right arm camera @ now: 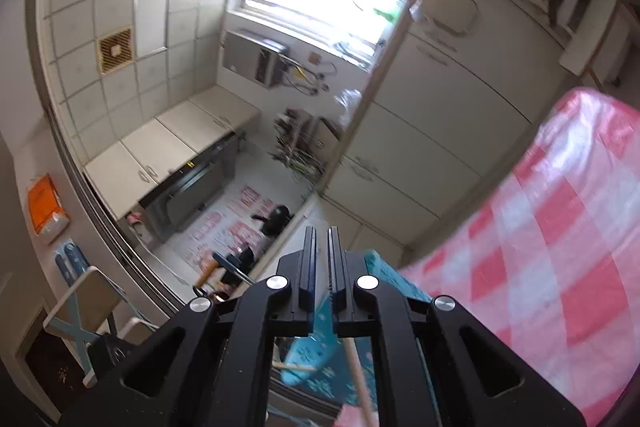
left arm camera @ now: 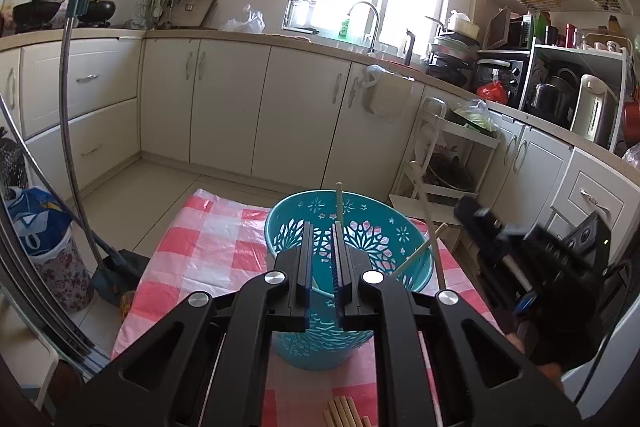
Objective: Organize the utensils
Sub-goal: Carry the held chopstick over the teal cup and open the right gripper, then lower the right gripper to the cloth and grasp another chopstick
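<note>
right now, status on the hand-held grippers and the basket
Left hand-held gripper shut, empty, above the teal basket. Right hand-held gripper shut, tilted. Chopsticks in basket, more on cloth.

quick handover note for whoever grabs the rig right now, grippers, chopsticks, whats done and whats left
Left gripper: fingers shut, nothing between them, pointing at the teal basket.
Right gripper: shut, empty, rolled sideways by the basket.
Basket stands on the pink checked cloth.
Done: a few chopsticks stand or lean in the basket.
Left: a bundle of loose chopsticks lies on the cloth near the left gripper's base; move them into the basket.
</note>
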`<state>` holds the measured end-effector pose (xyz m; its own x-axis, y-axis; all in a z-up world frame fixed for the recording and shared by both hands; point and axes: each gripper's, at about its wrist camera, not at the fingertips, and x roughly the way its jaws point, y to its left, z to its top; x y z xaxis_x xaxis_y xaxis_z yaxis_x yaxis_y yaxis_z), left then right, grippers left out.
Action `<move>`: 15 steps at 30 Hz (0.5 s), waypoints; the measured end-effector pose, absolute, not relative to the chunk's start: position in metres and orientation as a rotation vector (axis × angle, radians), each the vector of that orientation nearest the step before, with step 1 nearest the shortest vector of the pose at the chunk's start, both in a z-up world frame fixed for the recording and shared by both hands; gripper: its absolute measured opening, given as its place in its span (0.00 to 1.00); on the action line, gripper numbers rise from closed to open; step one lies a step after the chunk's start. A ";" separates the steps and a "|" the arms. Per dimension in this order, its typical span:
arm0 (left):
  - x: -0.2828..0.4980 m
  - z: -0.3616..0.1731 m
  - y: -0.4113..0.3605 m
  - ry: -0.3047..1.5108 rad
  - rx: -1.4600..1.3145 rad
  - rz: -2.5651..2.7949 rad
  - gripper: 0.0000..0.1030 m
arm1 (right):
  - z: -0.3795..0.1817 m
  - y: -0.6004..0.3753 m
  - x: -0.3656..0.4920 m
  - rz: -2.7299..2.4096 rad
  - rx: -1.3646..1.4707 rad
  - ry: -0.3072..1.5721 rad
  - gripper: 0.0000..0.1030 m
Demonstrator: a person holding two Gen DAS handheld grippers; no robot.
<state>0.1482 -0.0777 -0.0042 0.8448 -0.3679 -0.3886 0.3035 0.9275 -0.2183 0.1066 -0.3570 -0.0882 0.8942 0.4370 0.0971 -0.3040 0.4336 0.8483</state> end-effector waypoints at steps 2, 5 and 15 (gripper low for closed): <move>0.148 -0.006 -0.076 0.444 -0.158 -0.353 0.08 | -0.095 -0.356 0.108 0.459 1.019 0.189 0.08; 0.146 -0.006 -0.075 0.446 -0.158 -0.355 0.08 | -0.100 -0.355 0.109 0.457 0.994 0.239 0.15; 0.145 -0.010 -0.058 0.457 -0.172 -0.339 0.11 | -0.096 -0.341 0.103 0.405 0.761 0.381 0.31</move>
<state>0.1446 -0.0577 -0.0100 0.8430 -0.3576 -0.4019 0.2813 0.9298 -0.2375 0.1026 -0.3410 -0.0956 0.8565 0.4820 -0.1846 -0.2126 0.6553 0.7248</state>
